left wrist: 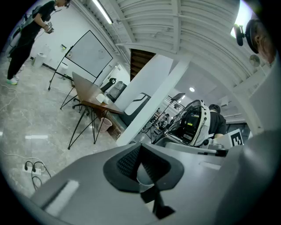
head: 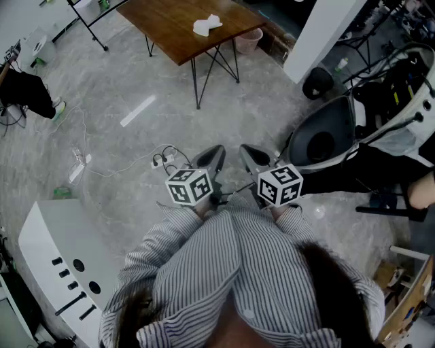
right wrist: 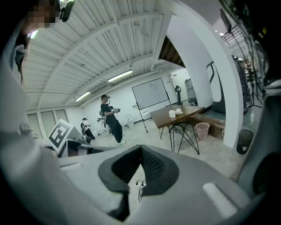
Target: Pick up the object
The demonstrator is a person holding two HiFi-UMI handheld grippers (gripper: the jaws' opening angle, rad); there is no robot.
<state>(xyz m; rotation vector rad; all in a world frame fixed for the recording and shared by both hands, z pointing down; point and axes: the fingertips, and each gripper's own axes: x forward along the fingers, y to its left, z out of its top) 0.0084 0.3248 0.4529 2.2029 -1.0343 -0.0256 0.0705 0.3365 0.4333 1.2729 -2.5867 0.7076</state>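
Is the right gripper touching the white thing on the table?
Apart. The head view shows the right gripper near the person's chest, with a stretch of floor between it and the white thing on the table.

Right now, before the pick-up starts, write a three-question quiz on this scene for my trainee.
1. True or false: the white cloth lies on the floor.
2. What stands on the floor by the wooden table? A. a pink bin B. a ladder C. a cardboard box
3. Fill in the blank: the jaws of the left gripper and the right gripper are both ____, with nothing between them.

Key: 1 false, it lies on the table; 2 A; 3 shut.
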